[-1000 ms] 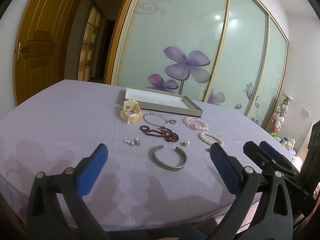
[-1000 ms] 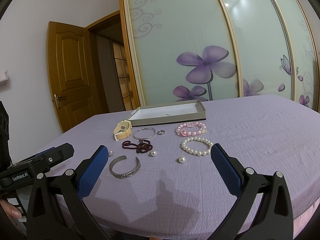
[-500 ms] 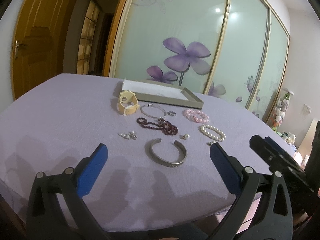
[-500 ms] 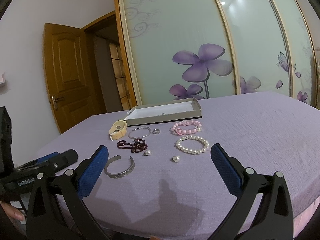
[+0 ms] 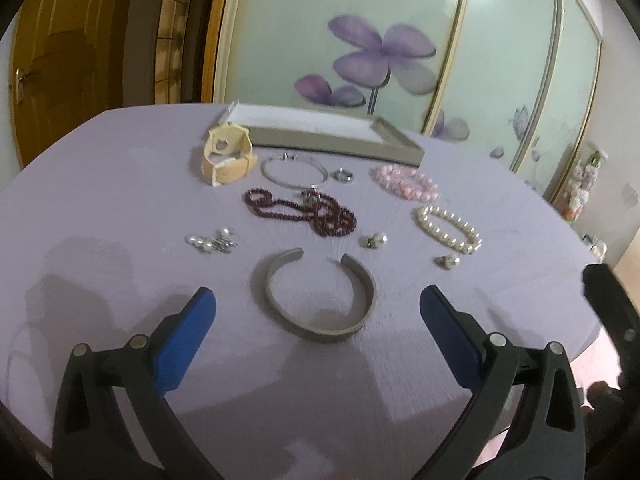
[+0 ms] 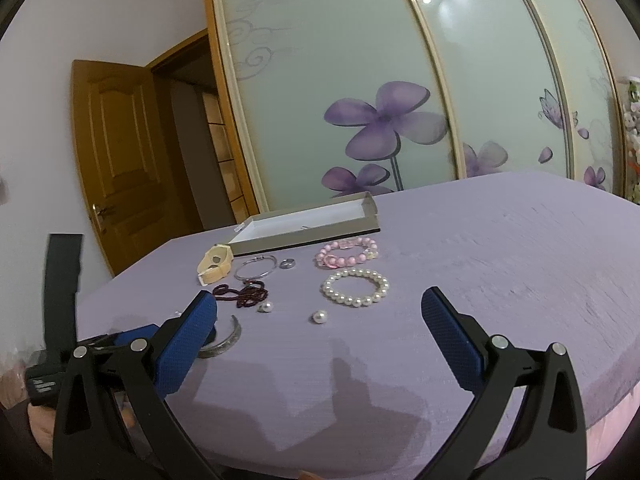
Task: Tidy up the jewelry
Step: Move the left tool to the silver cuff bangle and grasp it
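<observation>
Though spread, left tongs [image 5: 316, 304] over cuff [image 5: 316, 296]

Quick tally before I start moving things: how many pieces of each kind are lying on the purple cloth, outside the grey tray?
Bracelets and bangles: 4: grey metal open cuff, thin silver bangle, pink bead bracelet, white pearl bracelet
Dark red bead necklace: 1
Cream watch: 1
Silver ring: 1
Loose pearl earrings: 2
Pearl cluster: 1
Total: 10

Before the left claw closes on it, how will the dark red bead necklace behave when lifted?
The dark red bead necklace lies in loose, overlapping loops, so it is probably floppy and would hang down and swing. A pinch likely catches only one strand. It appears to overlap the thin silver wire bangle, so it may drag that along.
</observation>
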A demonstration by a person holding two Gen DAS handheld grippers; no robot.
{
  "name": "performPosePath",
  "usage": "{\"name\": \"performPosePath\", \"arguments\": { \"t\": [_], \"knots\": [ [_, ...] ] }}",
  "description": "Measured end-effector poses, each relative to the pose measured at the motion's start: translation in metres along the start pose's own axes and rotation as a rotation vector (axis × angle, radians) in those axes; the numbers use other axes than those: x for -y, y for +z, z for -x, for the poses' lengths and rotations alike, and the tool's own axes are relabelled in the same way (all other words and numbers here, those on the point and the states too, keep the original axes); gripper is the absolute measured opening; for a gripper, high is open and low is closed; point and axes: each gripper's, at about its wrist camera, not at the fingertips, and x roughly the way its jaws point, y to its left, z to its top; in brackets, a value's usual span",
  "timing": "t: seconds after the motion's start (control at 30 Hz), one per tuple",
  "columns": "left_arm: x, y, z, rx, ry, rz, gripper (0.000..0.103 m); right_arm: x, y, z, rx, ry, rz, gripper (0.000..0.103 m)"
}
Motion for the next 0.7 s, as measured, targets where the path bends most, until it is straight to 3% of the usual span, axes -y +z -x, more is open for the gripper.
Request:
{"name": "performPosePath", "arguments": {
  "t": [0.33, 0.7],
  "knots": [
    [0.021, 0.006, -0.027, -0.092, 0.092, -0.074, 0.097, 0.008, 0.000, -0.003, -0.009, -0.002, -0.014, 0.102],
    [0.029, 0.015, -0.036, -0.164, 0.128, -0.096, 0.095, 0.007, 0.001, -0.003, -0.012, 0.002, -0.006, 0.102]
  ]
}}
